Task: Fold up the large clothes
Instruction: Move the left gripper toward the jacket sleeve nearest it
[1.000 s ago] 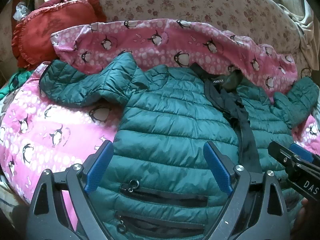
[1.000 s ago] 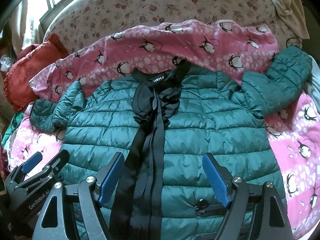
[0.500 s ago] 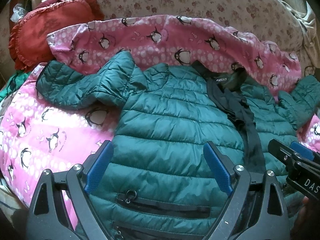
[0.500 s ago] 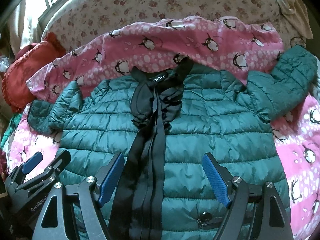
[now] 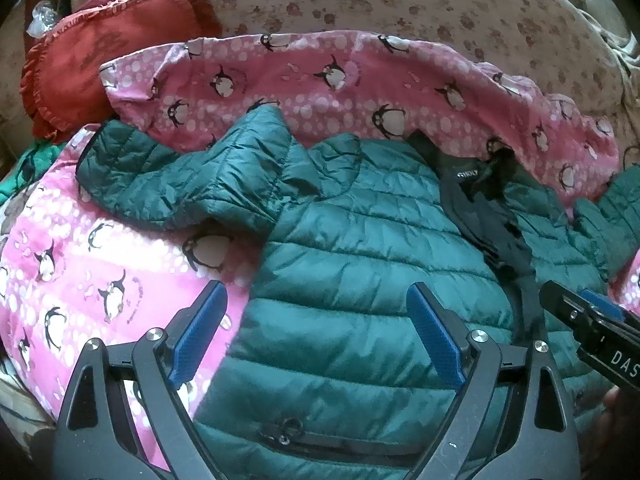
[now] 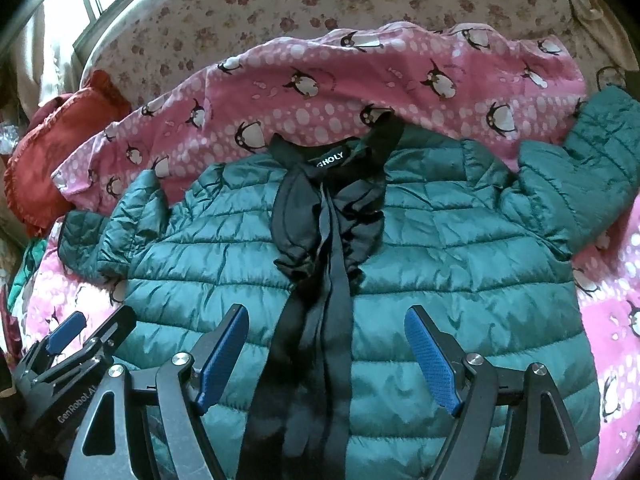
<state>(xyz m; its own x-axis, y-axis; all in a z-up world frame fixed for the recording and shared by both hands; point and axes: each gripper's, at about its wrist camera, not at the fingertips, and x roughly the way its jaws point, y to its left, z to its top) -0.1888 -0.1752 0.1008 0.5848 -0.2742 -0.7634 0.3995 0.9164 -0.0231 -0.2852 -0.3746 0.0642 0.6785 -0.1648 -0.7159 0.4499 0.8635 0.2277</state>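
A teal quilted puffer jacket (image 5: pixel 360 280) (image 6: pixel 440 248) lies front-up and spread flat on a pink penguin blanket (image 5: pixel 100 280) (image 6: pixel 320 92). Its black collar and ribbons (image 6: pixel 320 240) (image 5: pixel 492 224) run down the middle. One sleeve (image 5: pixel 180 184) stretches to the left, the other sleeve (image 6: pixel 592 168) bends up at the right. My left gripper (image 5: pixel 316 320) hovers open over the jacket's left edge, holding nothing. My right gripper (image 6: pixel 326 340) hovers open over the ribbons at mid-chest, also with nothing between its fingers. Each gripper shows at the side of the other's view.
A red ruffled cushion (image 5: pixel 100 60) (image 6: pixel 52 152) lies at the back left. A floral-covered surface (image 5: pixel 400 0) (image 6: pixel 320 8) rises behind the blanket. Green cloth (image 5: pixel 16 184) peeks out at the left edge. A zip pocket (image 5: pixel 320 440) shows low on the jacket.
Both grippers have moved forward over the jacket, towards the collar; the lower pockets and button have slid down or out of view. Both stay open. The jacket has not shifted.
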